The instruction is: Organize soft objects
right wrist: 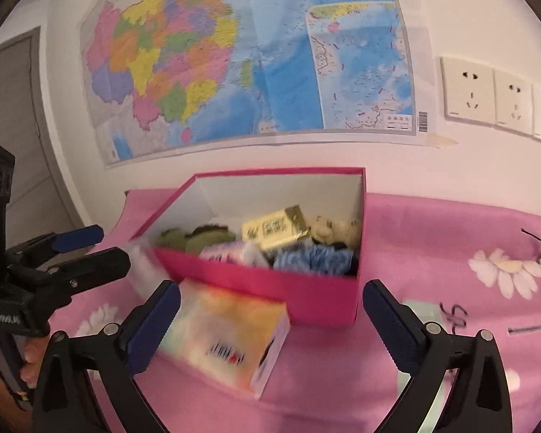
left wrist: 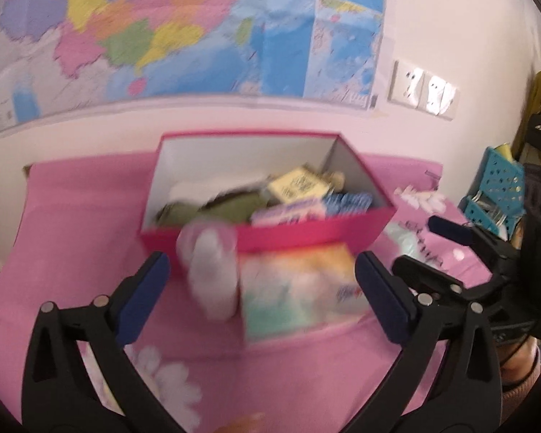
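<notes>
An open pink box (left wrist: 306, 232) (right wrist: 270, 283) stands on the pink flowered cloth and holds soft things: a green plush (right wrist: 198, 240), a yellow pack (right wrist: 274, 229), a blue fuzzy item (right wrist: 317, 258), a beige plush (right wrist: 324, 229). A pastel tissue pack (left wrist: 299, 285) (right wrist: 227, 339) lies in front of it. A pale blurred item (left wrist: 212, 270) sits beside the pack, by the box front. My left gripper (left wrist: 263, 288) is open, just in front of both. My right gripper (right wrist: 270, 317) is open, with the pack by its left finger.
A map (right wrist: 249, 57) and wall sockets (right wrist: 487, 95) are on the wall behind. A teal basket (left wrist: 494, 195) stands at the right in the left wrist view. A grey door (right wrist: 14, 137) is at the left. Small dark and white bits (left wrist: 420, 198) lie on the cloth.
</notes>
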A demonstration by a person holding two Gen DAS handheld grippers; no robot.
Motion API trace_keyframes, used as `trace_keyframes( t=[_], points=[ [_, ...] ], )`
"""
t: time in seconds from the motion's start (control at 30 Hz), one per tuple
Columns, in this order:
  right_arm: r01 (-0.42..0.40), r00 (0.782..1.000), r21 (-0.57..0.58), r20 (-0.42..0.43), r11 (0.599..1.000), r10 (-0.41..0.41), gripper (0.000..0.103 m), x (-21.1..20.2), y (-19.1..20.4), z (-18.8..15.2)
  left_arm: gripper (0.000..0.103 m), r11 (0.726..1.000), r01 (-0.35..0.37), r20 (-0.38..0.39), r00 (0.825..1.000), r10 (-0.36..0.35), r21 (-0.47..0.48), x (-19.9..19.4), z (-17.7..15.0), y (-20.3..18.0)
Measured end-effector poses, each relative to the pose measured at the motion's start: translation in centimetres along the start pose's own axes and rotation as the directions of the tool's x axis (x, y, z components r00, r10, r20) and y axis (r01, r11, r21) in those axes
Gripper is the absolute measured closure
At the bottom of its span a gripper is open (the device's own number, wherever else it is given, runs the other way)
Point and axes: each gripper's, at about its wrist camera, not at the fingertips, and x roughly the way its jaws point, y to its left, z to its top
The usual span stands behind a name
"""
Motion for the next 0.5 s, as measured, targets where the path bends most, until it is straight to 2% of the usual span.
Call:
trace_keyframes(
  t=[0.2, 0.37, 0.5],
  points=[
    [0.019, 1.0, -0.065, 0.004, 0.998, -0.019, 0.0, -1.6, 2.8, -2.6, 0.001, 0.997, -0.081, -0.035, 0.996, 0.081, -0.01, -1.1, -3.2, 0.8],
    [0.005, 1.0, -0.059, 0.004, 0.998, -0.005, 0.0, -2.6, 3.9, -3.9, 0.001, 0.99, -0.141, -0.048, 0.989, 0.14, -0.011, -1.7, -4.6, 1.2],
    [0.004, 1.0, -0.062, -0.012, 0.998, -0.005, 0.0, -2.6, 4.4, -4.5, 0.001, 0.988, -0.153, -0.071, 0.986, 0.151, -0.032, -1.6, -5.3, 1.4]
  ],
)
